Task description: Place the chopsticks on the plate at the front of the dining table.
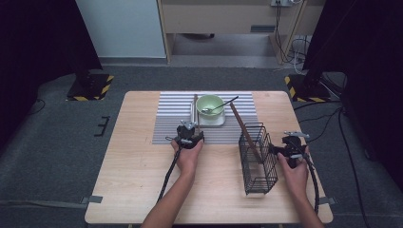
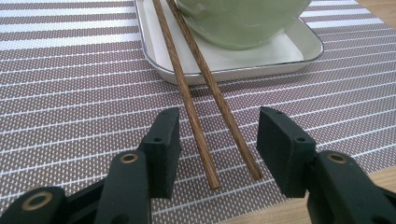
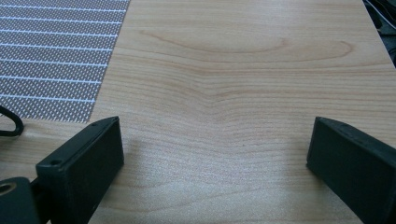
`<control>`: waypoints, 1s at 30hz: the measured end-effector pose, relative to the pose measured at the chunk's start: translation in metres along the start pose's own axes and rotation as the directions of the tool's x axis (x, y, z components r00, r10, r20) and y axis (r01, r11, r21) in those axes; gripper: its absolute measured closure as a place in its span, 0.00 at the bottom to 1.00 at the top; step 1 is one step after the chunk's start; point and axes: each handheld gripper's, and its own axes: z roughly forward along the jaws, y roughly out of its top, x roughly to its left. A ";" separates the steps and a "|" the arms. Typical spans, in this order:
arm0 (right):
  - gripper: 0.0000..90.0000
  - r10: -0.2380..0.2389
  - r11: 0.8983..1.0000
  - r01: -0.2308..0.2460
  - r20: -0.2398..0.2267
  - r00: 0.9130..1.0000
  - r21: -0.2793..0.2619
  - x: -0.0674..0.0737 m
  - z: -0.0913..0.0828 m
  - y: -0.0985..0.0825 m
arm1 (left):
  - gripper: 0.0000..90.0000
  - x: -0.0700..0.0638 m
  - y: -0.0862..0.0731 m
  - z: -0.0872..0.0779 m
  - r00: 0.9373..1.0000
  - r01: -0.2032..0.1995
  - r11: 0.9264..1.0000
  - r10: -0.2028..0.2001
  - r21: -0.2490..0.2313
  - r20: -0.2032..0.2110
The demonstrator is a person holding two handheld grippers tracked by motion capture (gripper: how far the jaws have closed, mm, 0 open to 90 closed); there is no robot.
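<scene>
Two brown wooden chopsticks (image 2: 189, 100) lie side by side, their far ends on the white tray (image 2: 285, 51) and their near ends on the striped placemat (image 2: 70, 93). My left gripper (image 2: 219, 135) is open, one jaw on either side of the chopsticks' near tips, and the pads do not touch them. A pale green bowl (image 1: 210, 104) with a spoon (image 1: 219, 107) in it sits on the tray. My right gripper (image 3: 212, 154) is open over bare wood with nothing between its jaws. In the high view it (image 1: 287, 145) sits just right of the wire basket (image 1: 258, 159).
A long brown stick (image 1: 244, 130) leans out of the black wire basket towards the placemat (image 1: 166, 123). The wooden table (image 1: 138, 180) has bare room at the front and left. Dark stands and cables lie on the floor beyond the table.
</scene>
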 end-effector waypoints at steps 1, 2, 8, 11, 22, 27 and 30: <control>0.04 -0.001 1.000 0.001 0.000 1.000 0.000 0.000 0.000 0.000 | 0.56 0.000 0.000 0.000 1.000 -0.001 1.000 0.001 0.001 0.000; 0.04 0.000 1.000 0.000 0.000 1.000 0.000 0.000 0.000 0.000 | 0.56 0.001 0.000 0.001 1.000 0.000 1.000 0.000 0.002 -0.001; 0.04 0.000 1.000 0.000 0.000 1.000 0.000 0.000 0.000 0.000 | 0.60 0.002 0.000 0.002 1.000 -0.007 1.000 0.007 0.006 0.012; 0.04 0.000 1.000 0.000 0.000 1.000 0.000 0.000 0.000 0.000 | 0.62 0.002 0.000 0.002 1.000 -0.009 1.000 0.009 0.007 0.019; 0.04 0.000 1.000 0.000 0.000 1.000 0.000 0.000 0.000 0.000 | 0.70 0.002 0.000 0.002 0.999 -0.028 1.000 0.028 0.004 0.026; 0.04 0.000 1.000 0.000 0.000 1.000 0.000 0.000 0.000 0.000 | 0.75 0.003 0.000 0.001 0.999 -0.033 0.999 0.033 0.003 0.032; 0.04 0.000 1.000 0.000 0.000 1.000 0.000 0.000 0.000 0.000 | 0.78 0.003 -0.001 0.001 0.999 -0.033 0.999 0.033 0.003 0.032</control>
